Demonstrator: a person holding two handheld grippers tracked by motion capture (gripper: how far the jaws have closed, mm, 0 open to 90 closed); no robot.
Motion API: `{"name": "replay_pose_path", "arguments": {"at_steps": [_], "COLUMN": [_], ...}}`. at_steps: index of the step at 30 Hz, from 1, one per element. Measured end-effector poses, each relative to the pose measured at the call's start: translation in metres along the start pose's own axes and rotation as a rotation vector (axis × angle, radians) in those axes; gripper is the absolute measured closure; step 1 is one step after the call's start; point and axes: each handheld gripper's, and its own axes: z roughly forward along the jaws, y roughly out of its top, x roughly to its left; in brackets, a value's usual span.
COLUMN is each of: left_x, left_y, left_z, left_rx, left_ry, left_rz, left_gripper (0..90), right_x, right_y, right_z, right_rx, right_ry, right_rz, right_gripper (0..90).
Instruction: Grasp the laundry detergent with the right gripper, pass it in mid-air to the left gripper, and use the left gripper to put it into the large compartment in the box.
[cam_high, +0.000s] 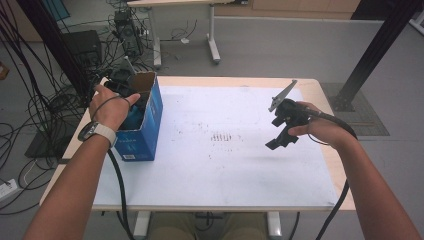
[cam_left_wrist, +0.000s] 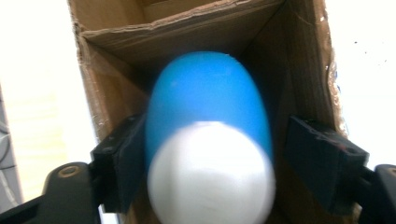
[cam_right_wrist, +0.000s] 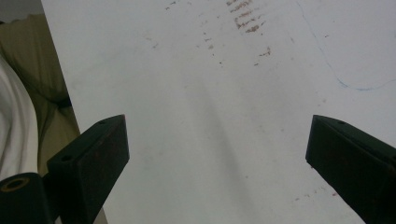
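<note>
box walls (cam_left_wrist: 116, 100) hem bottle (cam_left_wrist: 208, 140), tabletop (cam_high: 225, 165) free

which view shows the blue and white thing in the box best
The left gripper view: the blue and white object looms close though blurred, inside the cardboard box. In the high view, a teal patch inside the box may be it.

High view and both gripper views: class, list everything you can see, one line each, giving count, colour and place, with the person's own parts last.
Open cardboard box: one, blue outside and brown inside, at the table's left edge.
Smooth rounded bottle: one, blue with a white end, inside the box between the left jaws.
Wooden table: one, light wood under a white sheet, centre.
Left gripper: one, black, reaching into the box, right pad clear of the bottle.
Right gripper: one, black, open above the table's right side.
</note>
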Motion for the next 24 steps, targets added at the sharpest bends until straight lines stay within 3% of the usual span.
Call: {"name": "replay_pose_path", "arguments": {"at_steps": [6,13,24], "left_x": [0.002,-0.003,-0.022], "left_y": [0.001,0.003,0.008], "left_z": [-0.014,-0.032,-0.075], "left_rx": [-0.026,-0.061,-0.1], "left_ry": [-0.011,0.01,0.012], "left_rz": [0.008,0.048,0.166], "left_gripper": [17.9,14.1,12.5], "right_x": [0.002,0.003,0.004], "right_y": [0.002,0.004,0.002], "right_z": [0.0,-0.002,-0.009], "right_rx": [0.004,0.005,0.003], "right_ry": [0.0,-0.005,-0.018], "right_rz": [-0.004,-0.006,0.002], "right_gripper": [5.9,5.9,5.9]}}
